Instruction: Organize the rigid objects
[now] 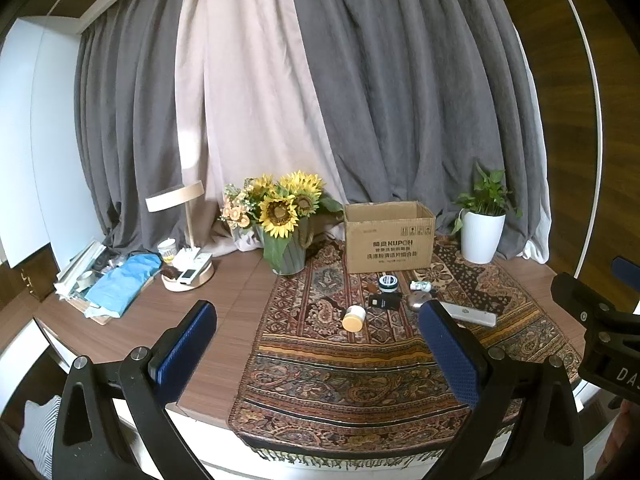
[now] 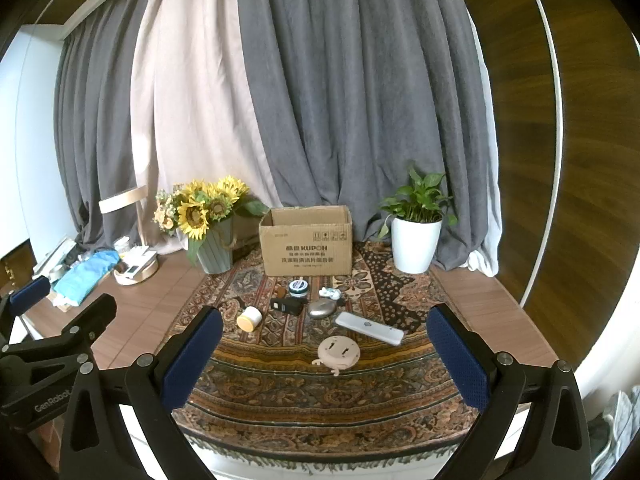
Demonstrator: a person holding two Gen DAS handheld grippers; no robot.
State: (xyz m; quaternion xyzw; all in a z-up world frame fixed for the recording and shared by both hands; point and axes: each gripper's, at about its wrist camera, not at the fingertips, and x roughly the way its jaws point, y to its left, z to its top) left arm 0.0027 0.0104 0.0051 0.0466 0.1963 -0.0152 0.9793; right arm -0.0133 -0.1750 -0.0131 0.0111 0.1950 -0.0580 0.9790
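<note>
- Fingers of both the left gripper (image 1: 316,354) and right gripper (image 2: 326,360) spread wide, holding nothing.
- Round pink disc (image 2: 338,354) lies nearest, straight ahead of the right gripper.
- White remote (image 2: 369,327) beyond, long axis slanting left-far to right-near.
- Cardboard box (image 2: 307,246) stands open at the far end of the patterned cloth (image 2: 280,392) on the wooden surface (image 2: 140,312); grey curtains (image 2: 352,100) behind.

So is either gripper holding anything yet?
No, the left gripper and the right gripper are both open and empty above the rug.
</note>
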